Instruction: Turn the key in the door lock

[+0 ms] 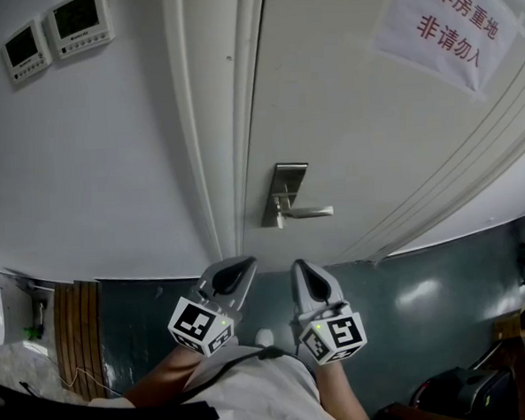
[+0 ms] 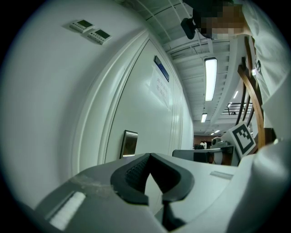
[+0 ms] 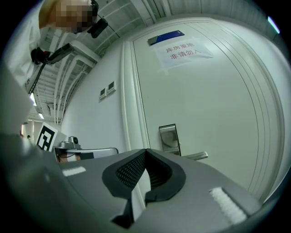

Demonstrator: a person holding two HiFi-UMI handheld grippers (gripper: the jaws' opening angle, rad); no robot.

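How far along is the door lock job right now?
Nothing looks done yet: the door is closed and no key shows at the lock plate with its lever handle. In hand: nothing; the left gripper and right gripper are both shut, empty and held short of the door. Left: getting a key into the lock and turning it.

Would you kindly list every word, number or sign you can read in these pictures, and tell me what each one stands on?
"库房重地": top line, red print, on the paper sign stuck to the door.
"非请勿入": second line of the same paper sign.
Blue plate above the sign: too small to read.
Left wall panel and right wall panel: displays too small to read.
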